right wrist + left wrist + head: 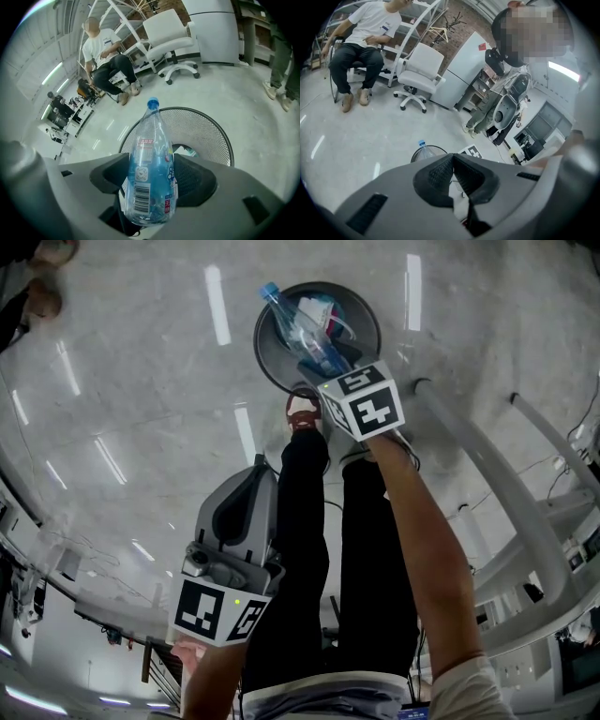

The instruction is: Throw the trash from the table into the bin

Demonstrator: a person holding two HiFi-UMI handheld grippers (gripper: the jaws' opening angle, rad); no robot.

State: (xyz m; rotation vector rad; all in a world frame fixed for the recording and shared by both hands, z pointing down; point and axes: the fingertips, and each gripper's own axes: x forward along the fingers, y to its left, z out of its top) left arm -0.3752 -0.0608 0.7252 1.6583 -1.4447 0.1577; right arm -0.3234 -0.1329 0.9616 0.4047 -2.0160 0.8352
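Head view, from the left: the left gripper (255,486) hangs low beside the person's black trouser legs (309,540) and points out over the pale floor (122,390), well apart from the bin. Its jaws are pressed together with nothing between them. In the left gripper view the two dark ribbed pads (440,176) meet along one line, and beyond them show the dark rim of the bin and the blue cap of the bottle.

Near the middle, a red-and-white shoe (302,412) stands just beside the round mesh bin (270,351) on the floor. A white and red wrapper (323,311) lies inside the bin.

To the right, the right gripper (317,360), with its marker cube towards the camera, points steeply down over the bin's mouth. Its jaws are clamped on the lower body of a clear plastic bottle (292,322) with a blue cap. In the right gripper view the bottle (149,154) stands between the pads with its cap pointing away, and the bin's mesh wall (206,136) lies directly behind it. The bottle is above the open bin and in the grip, not lying in the bin.

At the far right, a white metal frame (487,484) slants across the floor.
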